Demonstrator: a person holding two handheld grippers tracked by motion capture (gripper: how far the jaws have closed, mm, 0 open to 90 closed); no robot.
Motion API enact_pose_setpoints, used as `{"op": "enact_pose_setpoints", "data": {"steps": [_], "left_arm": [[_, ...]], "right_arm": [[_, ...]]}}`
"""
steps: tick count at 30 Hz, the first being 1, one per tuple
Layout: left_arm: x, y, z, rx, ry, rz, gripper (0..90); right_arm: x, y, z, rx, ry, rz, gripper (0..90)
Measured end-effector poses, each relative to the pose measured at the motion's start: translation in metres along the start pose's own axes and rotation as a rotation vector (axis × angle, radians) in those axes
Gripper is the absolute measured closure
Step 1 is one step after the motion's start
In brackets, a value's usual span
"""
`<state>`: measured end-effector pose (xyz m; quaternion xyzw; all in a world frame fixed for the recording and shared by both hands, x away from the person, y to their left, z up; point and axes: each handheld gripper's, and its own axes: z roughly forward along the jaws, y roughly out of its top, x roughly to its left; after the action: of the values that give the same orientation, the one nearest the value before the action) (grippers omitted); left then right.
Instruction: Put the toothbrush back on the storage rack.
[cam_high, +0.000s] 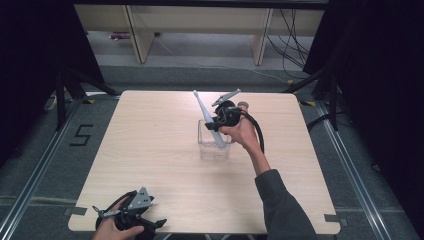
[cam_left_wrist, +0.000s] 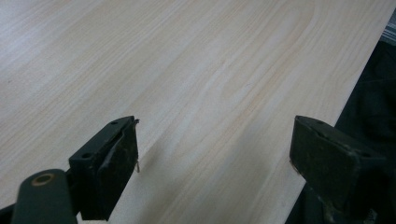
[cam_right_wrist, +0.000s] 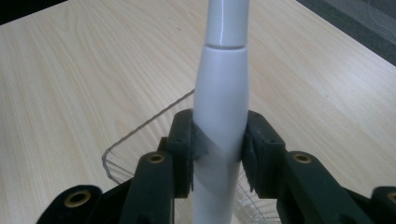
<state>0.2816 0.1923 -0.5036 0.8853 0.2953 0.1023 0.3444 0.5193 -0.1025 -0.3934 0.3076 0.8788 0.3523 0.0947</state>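
A pale blue-white electric toothbrush (cam_high: 206, 116) leans with its lower end inside a clear square plastic container (cam_high: 214, 150) near the table's middle, its head pointing up and away. My right gripper (cam_high: 218, 121) is shut on the toothbrush's handle (cam_right_wrist: 220, 112), just above the container's rim (cam_right_wrist: 140, 128). My left gripper (cam_high: 150, 222) rests low at the table's near left edge, held in a hand. Its jaws stand wide apart over bare wood (cam_left_wrist: 210, 93), with nothing between them.
The light wooden table (cam_high: 150, 145) stands on a grey floor. Black curtains hang at both sides. Wooden furniture legs and loose cables lie beyond the far edge. A "5" mark (cam_high: 80, 135) is on the floor at the left.
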Motion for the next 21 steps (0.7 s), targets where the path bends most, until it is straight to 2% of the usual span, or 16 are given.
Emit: {"op": "enact_pose_setpoints", "data": {"steps": [2, 3, 4, 5, 6, 7, 8, 11, 12, 14, 17, 19, 20, 21], "left_arm": [[0.000, 0.000, 0.000, 0.001, 0.000, 0.002, 14.8], [0.000, 0.000, 0.000, 0.000, 0.000, 0.002, 14.8], [0.000, 0.000, 0.000, 0.000, 0.001, 0.002, 14.8], [0.000, 0.000, 0.000, 0.000, 0.000, 0.002, 14.8], [0.000, 0.000, 0.000, -0.001, 0.000, 0.001, 14.8], [0.000, 0.000, 0.000, -0.001, 0.000, 0.001, 14.8], [0.000, 0.000, 0.000, -0.001, 0.000, 0.001, 14.8], [0.000, 0.000, -0.001, -0.004, -0.002, -0.002, 14.8], [0.000, 0.000, -0.001, -0.004, -0.001, -0.002, 14.8], [0.000, 0.000, -0.001, -0.003, -0.001, -0.001, 14.8], [0.000, 0.000, -0.001, -0.003, -0.001, -0.001, 14.8], [0.000, 0.000, 0.000, -0.003, -0.001, -0.002, 14.8], [0.000, 0.000, -0.001, -0.003, -0.001, -0.002, 14.8], [0.000, 0.000, -0.001, -0.004, -0.001, -0.002, 14.8]], "right_arm": [[0.000, 0.000, 0.003, 0.007, 0.002, -0.014, 66.8], [0.001, -0.001, 0.002, 0.020, -0.004, 0.010, 66.9], [-0.001, -0.001, 0.004, 0.012, 0.003, -0.023, 66.8], [-0.001, -0.002, 0.006, 0.006, -0.001, -0.014, 66.9], [0.001, -0.002, 0.005, 0.036, -0.004, 0.012, 66.8], [-0.001, -0.002, 0.007, 0.034, 0.000, -0.003, 66.8], [-0.002, -0.003, 0.009, 0.007, 0.006, -0.025, 66.9], [0.000, -0.003, 0.010, 0.053, -0.010, 0.002, 66.8], [-0.002, -0.004, 0.014, 0.026, 0.006, -0.030, 66.8], [-0.003, -0.005, 0.016, 0.023, 0.003, -0.040, 66.8], [-0.003, -0.008, 0.018, 0.052, -0.003, -0.020, 66.8], [-0.006, -0.009, 0.020, 0.054, 0.000, -0.045, 66.8], [-0.004, -0.010, 0.022, 0.059, -0.002, -0.002, 66.8], [-0.004, -0.010, 0.021, 0.078, -0.002, 0.002, 66.8]]}}
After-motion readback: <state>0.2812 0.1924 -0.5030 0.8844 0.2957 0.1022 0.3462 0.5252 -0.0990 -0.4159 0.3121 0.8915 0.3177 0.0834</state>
